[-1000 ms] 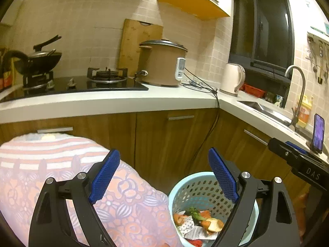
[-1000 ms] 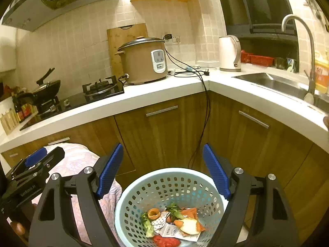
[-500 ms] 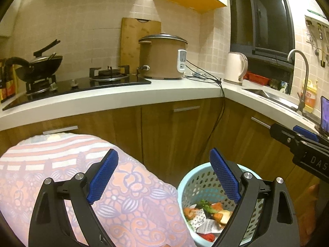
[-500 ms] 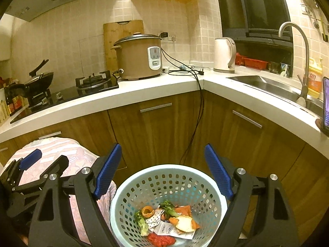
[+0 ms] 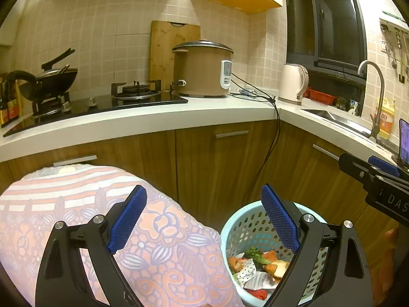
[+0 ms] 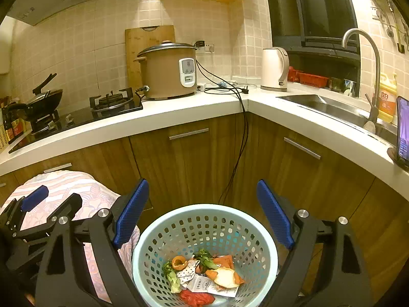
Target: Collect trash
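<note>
A light blue perforated basket [image 6: 204, 212] stands on the floor by the wooden cabinets and holds trash [image 6: 204, 273]: orange peels, green scraps, paper wrappers and something red. My right gripper [image 6: 203, 215] hovers above it, its jaws opening wide with nothing between the blue pads. My left gripper [image 5: 203, 220] is open and empty above a pink floral cloth [image 5: 158, 243], with the basket [image 5: 245, 227] at its right. The left gripper's body [image 6: 38, 212] shows at the left edge of the right wrist view. The right gripper's body [image 5: 373, 176] shows at the right edge of the left wrist view.
A white L-shaped counter [image 6: 184, 112] carries a rice cooker [image 6: 168, 71], a gas hob [image 6: 112, 102], a wok [image 6: 43, 99], a kettle [image 6: 274, 69] and a sink [image 6: 329, 107]. A black cord [image 6: 240, 138] hangs down the cabinet fronts behind the basket. A phone [image 6: 403, 130] stands at the counter's right edge.
Both views have lifted slightly, so the basket sits lower in each. The right gripper's jaws stand a little wider. Nothing was picked up or dropped.
</note>
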The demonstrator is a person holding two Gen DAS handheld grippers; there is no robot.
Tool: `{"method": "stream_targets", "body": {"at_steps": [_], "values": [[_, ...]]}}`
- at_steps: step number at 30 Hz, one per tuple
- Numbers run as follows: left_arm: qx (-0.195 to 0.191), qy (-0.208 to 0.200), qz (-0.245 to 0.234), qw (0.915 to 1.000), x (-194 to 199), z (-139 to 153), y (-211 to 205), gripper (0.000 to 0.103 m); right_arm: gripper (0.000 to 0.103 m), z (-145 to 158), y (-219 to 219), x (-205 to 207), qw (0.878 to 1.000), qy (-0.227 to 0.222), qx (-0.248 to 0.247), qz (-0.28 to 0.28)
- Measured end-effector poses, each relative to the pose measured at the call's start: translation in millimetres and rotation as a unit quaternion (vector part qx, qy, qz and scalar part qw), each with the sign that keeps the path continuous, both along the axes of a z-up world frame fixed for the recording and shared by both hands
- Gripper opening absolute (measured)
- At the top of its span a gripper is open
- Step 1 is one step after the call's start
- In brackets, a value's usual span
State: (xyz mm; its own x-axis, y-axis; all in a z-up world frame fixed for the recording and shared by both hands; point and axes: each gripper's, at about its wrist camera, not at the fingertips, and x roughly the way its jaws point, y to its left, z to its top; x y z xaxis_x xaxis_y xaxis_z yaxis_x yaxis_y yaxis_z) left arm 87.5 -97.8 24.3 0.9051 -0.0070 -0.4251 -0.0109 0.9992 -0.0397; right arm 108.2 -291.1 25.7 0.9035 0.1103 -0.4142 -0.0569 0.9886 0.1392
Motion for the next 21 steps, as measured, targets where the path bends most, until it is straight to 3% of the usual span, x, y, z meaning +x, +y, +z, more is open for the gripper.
{"method": "stream_targets", "body": {"at_steps": [21], "values": [[-0.003, 0.001, 0.000, 1.0000, -0.1, 0.1, 0.9, 0.091, 0.082, -1.1, 1.2, -1.2, 1.000, 0.003, 0.000, 0.000]]}}
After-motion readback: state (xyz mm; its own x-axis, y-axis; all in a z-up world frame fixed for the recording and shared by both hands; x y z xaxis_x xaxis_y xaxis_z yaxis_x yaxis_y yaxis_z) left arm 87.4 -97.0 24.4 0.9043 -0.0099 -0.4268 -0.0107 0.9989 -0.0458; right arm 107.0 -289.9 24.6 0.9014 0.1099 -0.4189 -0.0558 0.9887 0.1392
